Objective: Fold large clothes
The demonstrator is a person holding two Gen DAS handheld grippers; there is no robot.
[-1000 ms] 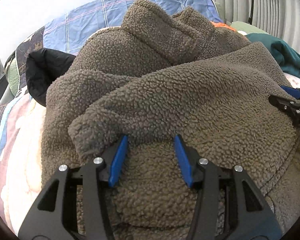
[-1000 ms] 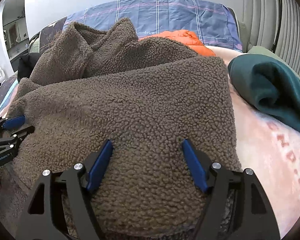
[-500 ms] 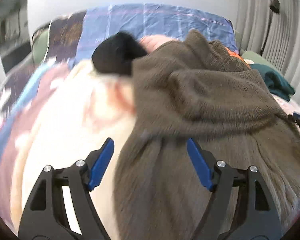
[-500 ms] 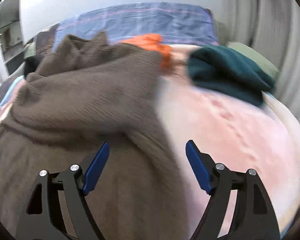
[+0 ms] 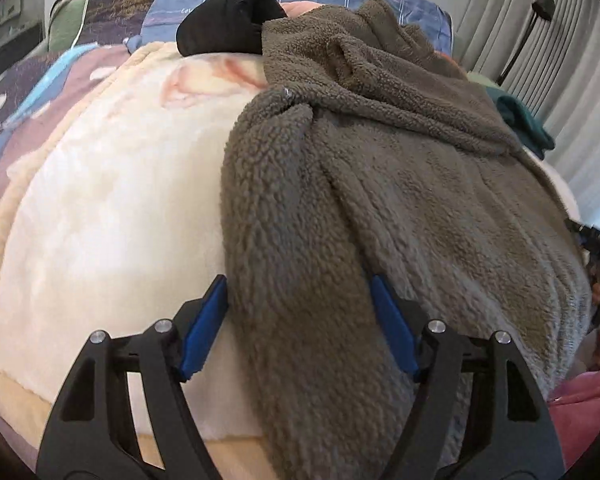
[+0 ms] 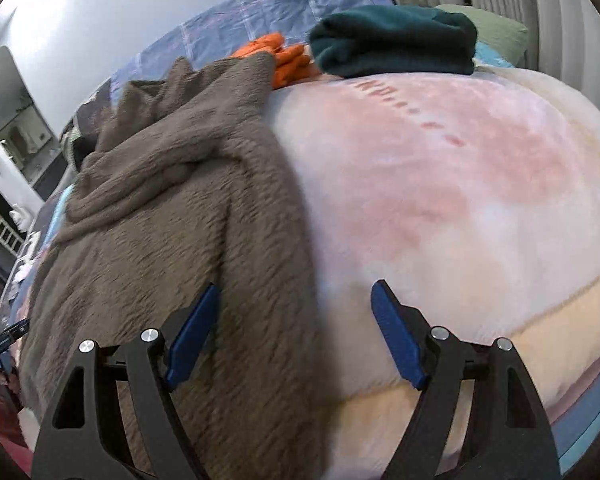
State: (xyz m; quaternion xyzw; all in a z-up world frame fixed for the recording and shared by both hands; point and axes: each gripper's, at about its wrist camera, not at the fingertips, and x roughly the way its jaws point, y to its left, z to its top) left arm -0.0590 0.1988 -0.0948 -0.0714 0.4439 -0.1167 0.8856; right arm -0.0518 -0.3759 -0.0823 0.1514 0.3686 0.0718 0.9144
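Left hand-held gripper (image 5: 298,316) has its jaws closing around the left edge of the brown fleece jacket (image 5: 400,184), pads not yet pinching it. Right hand-held gripper (image 6: 294,330) is spread wide over the jacket's right edge, left pad on fleece, right pad over the pink blanket (image 6: 460,184). Ahead of it lie a folded green garment (image 6: 396,40) and orange cloth (image 6: 284,60); ahead of the left one, a black garment (image 5: 228,20).

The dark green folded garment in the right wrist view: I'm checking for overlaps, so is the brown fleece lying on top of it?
No. The dark green folded garment sits apart from the brown fleece, with an orange item between them.
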